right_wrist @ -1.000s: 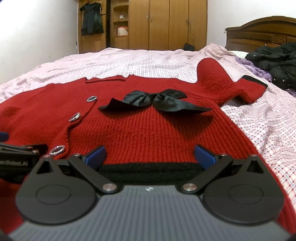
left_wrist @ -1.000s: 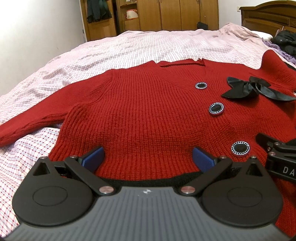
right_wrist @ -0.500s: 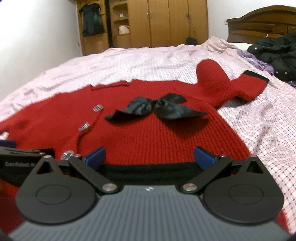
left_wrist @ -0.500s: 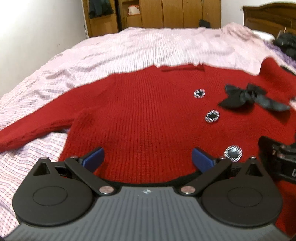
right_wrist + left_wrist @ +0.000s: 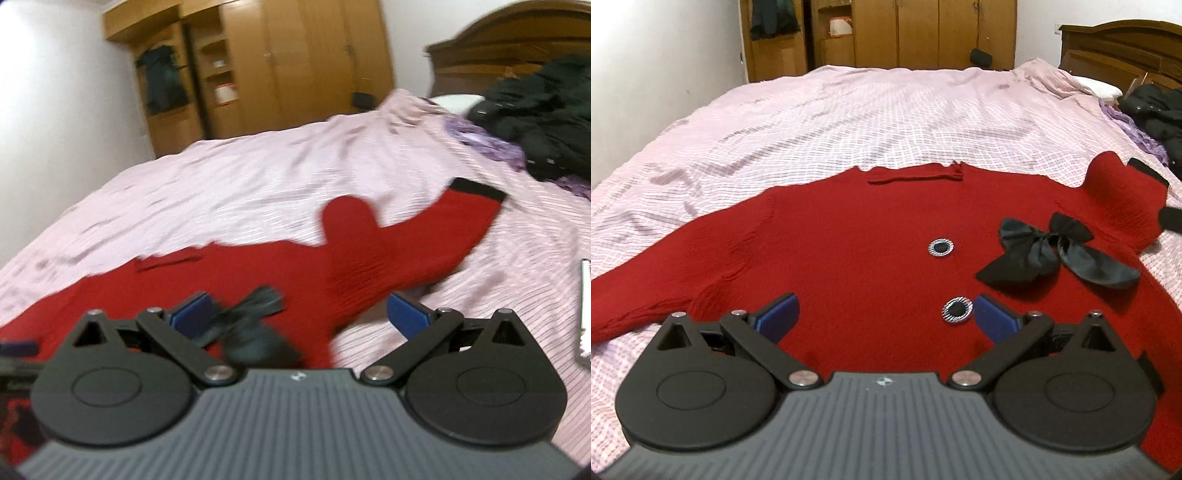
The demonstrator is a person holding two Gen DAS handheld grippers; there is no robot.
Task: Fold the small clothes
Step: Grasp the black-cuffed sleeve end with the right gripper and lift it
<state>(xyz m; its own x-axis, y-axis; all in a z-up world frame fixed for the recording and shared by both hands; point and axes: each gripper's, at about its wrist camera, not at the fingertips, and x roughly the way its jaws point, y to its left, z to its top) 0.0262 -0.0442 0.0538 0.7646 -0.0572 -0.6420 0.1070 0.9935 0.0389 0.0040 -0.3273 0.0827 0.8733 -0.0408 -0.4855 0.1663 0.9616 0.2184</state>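
Both grippers, left (image 5: 884, 317) and right (image 5: 300, 314), hover spread wide and empty above a red cardigan (image 5: 849, 251) laid flat on the bed (image 5: 868, 110), apparently ready for folding

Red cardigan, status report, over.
Left gripper and right gripper open, empty. Red cardigan flat, unfolded on bed. Black bow lies on top.
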